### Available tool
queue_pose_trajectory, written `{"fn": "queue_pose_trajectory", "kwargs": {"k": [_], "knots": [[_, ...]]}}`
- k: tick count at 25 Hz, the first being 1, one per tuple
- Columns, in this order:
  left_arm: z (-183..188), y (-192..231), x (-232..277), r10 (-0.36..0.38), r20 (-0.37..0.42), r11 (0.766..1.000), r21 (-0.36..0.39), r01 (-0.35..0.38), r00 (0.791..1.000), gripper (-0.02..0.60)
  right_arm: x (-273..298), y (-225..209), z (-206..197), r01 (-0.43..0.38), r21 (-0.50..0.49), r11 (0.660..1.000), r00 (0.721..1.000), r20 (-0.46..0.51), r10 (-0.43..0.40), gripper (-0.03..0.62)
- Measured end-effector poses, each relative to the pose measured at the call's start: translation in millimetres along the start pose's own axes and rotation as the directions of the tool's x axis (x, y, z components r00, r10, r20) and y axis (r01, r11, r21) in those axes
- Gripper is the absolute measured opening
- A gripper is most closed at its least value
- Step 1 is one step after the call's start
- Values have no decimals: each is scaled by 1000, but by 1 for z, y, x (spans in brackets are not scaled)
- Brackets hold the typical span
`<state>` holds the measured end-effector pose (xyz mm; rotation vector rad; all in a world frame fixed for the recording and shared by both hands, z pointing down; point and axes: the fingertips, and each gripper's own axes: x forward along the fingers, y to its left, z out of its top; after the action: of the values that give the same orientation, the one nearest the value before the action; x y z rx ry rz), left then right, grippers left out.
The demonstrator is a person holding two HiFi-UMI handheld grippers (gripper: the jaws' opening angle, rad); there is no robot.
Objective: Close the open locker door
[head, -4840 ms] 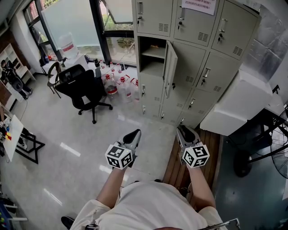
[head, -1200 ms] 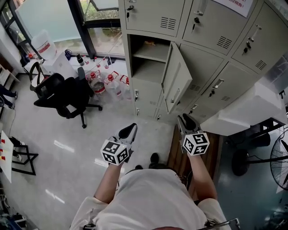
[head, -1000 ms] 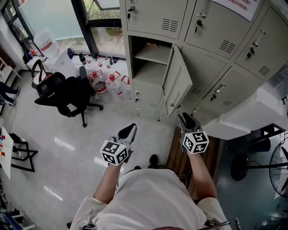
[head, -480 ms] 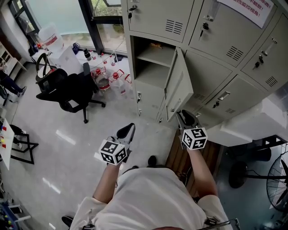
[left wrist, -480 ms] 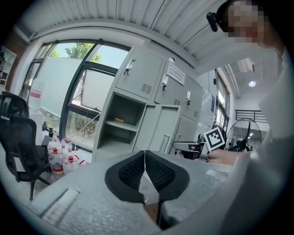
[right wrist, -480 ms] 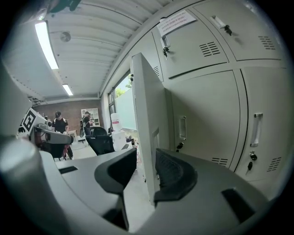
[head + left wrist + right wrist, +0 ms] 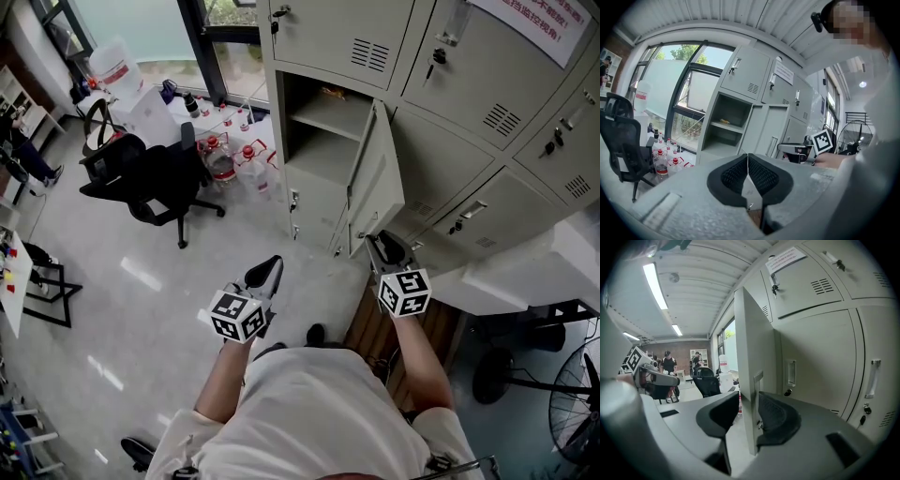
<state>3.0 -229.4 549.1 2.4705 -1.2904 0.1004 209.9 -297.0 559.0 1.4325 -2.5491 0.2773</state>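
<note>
The grey locker bank has one compartment [image 7: 323, 131] standing open, its door [image 7: 380, 178] swung out toward me. In the head view my right gripper [image 7: 382, 246] sits at the door's lower free edge. In the right gripper view the door's edge [image 7: 749, 357] stands upright between the jaws of my right gripper [image 7: 747, 404]. Those jaws are opening: the left pad [image 7: 717, 413] is clear of the door and the right pad [image 7: 776, 416] lies close beside it. My left gripper [image 7: 265, 274] hangs over the floor to the left, its pads [image 7: 759, 173] closed together on nothing.
A black office chair [image 7: 155, 173] and several water bottles [image 7: 230, 159] stand left of the lockers. A wooden platform [image 7: 370, 328] lies under my right arm. A white cabinet [image 7: 525, 272] and a fan [image 7: 577, 394] are to the right. People stand far back in the room.
I have come closer to the lockers. My right gripper has moved forward up to the open door's lower edge. The left gripper has kept its place.
</note>
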Motion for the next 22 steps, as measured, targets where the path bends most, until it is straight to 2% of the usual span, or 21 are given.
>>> {"fn": "queue_pose_trajectory", "kwargs": {"k": [11,22], "knots": [[-3,-7,13,42,6,999,-12,-42,999,15,6,3,-2,-88,-14,996,996,14,88,118],[-6,3,7,81,3,997,-19,-81,997,17,17,18,-1,-127,-31,991,991,29,127,118]]}}
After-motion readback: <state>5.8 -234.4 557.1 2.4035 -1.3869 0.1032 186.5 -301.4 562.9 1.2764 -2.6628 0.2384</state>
